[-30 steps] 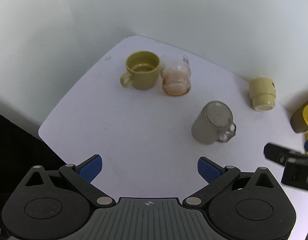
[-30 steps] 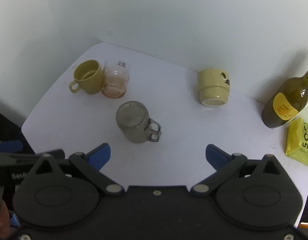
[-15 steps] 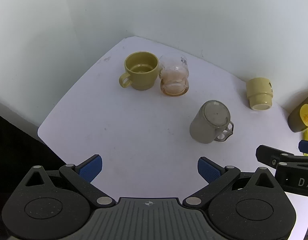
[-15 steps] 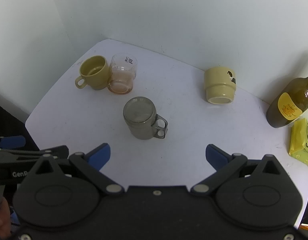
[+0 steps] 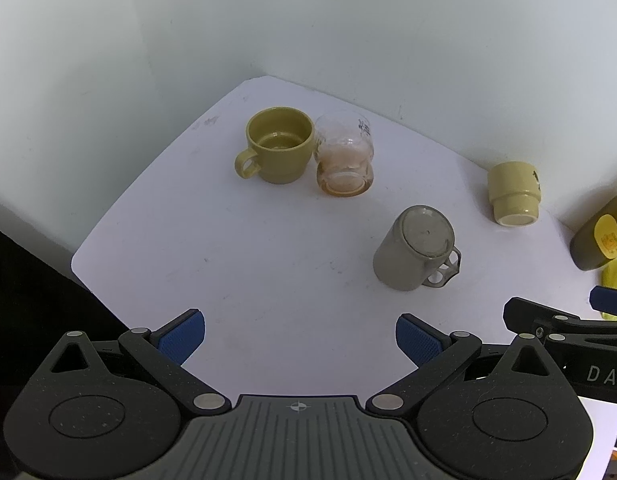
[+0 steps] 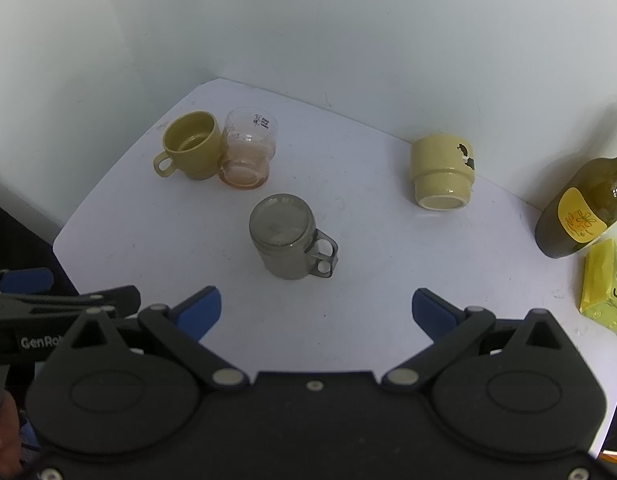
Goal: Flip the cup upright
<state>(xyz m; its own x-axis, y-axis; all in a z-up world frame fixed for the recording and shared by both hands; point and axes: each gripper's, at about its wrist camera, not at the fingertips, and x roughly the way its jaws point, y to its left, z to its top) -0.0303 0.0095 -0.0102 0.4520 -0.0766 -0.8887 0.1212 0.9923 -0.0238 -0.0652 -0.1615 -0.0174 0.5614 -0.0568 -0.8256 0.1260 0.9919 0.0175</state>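
**Left wrist view.** Left tongs hang wide open w/ nothing between the blue pads, above the near part of the white table. Task item: grey cup, upside down, flat base facing up, mouth on the table, handle toward the right-near side. It stands ahead and to the right of the tongs' centre line, well apart from them. The inverted pose is why a flip is needed; the handle side is prob. the awkward one to clamp, so a grasp across the plain wall looks easier. Behind, at far left: olive mug, upright, touching a clear glass that also stands upright w/ a brownish residue at its bottom. Far right: cream cup, lying tipped w/ its base toward the camera. Edge of a dark bottle at the right margin. Right tongs enter at lower right, seen side-on.

**Right wrist view.** Right tongs also wide open, holding nothing. The grey cup sits almost centred ahead of the gap between the pads, near but not touching; this side appears better lined up for the pick. Olive mug and clear glass stand apart from it at far left; cream cup well to the right. Bottle and yellow packet at the right edge. Nothing stands between tongs and cup; space around it looks enough for turning. Left tongs show at the left margin.
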